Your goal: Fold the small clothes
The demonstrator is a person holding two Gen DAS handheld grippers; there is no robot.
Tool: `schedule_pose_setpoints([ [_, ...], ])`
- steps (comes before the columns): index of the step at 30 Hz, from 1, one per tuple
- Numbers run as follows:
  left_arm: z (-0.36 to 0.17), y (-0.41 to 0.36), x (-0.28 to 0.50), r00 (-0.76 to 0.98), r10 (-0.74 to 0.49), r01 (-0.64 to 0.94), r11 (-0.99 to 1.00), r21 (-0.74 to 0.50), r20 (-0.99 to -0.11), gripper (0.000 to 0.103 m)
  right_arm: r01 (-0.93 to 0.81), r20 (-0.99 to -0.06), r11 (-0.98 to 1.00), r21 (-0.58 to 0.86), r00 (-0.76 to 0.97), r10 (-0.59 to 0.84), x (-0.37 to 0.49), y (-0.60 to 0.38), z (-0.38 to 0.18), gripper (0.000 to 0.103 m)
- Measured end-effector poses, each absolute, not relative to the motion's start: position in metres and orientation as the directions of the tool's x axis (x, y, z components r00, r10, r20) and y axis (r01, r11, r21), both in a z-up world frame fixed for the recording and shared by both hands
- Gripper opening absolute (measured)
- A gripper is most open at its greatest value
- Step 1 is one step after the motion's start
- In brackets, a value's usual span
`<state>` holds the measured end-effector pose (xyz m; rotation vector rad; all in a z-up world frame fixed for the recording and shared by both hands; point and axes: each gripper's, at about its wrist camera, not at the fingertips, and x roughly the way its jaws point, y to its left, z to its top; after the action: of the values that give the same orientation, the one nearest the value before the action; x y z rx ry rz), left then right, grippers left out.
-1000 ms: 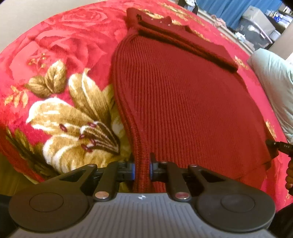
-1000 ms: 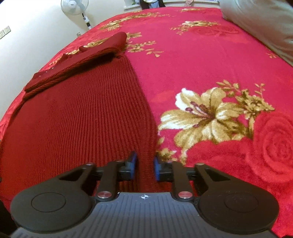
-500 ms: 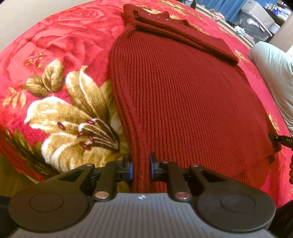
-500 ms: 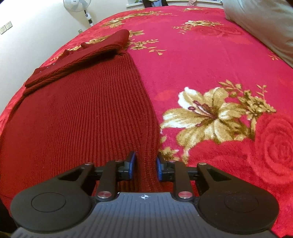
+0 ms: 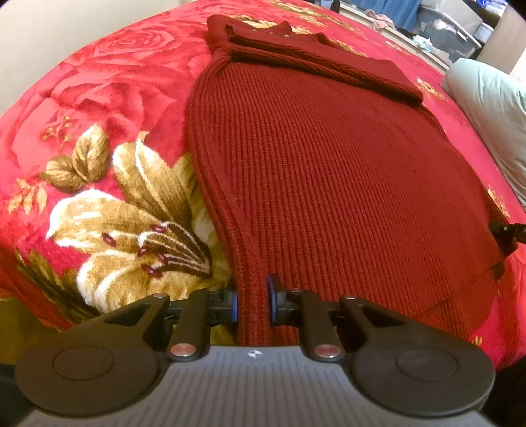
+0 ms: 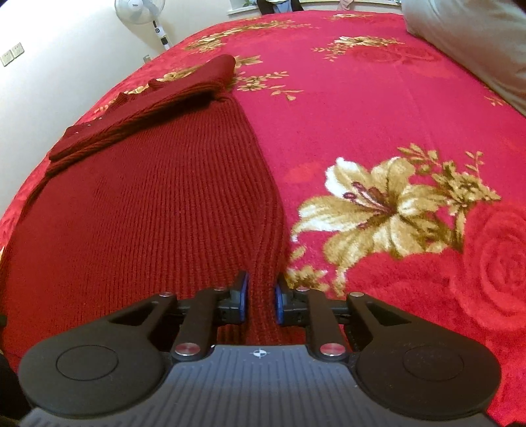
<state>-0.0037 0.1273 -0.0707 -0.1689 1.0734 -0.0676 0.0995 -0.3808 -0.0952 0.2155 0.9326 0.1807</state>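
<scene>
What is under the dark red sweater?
The sweater lies on a red blanket with flowers, which shows all around it. What the blanket looks like right beneath the sweater is covered.

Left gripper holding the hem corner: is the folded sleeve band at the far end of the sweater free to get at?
Probably yes once it lets go: the left gripper is shut on the sweater, and nothing lies across the knit before the folded sleeve band.

A sweater [image 5: 328,170] is lying flat on the blanket [image 5: 98,108], its far end folded over. A pillow [image 5: 490,115] is sitting right of it, a fan [image 6: 141,13] standing beyond the bed.
</scene>
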Motion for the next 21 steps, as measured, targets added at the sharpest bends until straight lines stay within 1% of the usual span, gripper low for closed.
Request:
schedule_pose_setpoints([
  [21,-0.0711,0.1258,-0.0029,0.478,-0.121,-0.014,0.989,-0.145,-0.870,0.018,-0.071,-0.774,0.968,0.239,0.588,0.234,0.0987,-0.3786,-0.0954,0.016],
])
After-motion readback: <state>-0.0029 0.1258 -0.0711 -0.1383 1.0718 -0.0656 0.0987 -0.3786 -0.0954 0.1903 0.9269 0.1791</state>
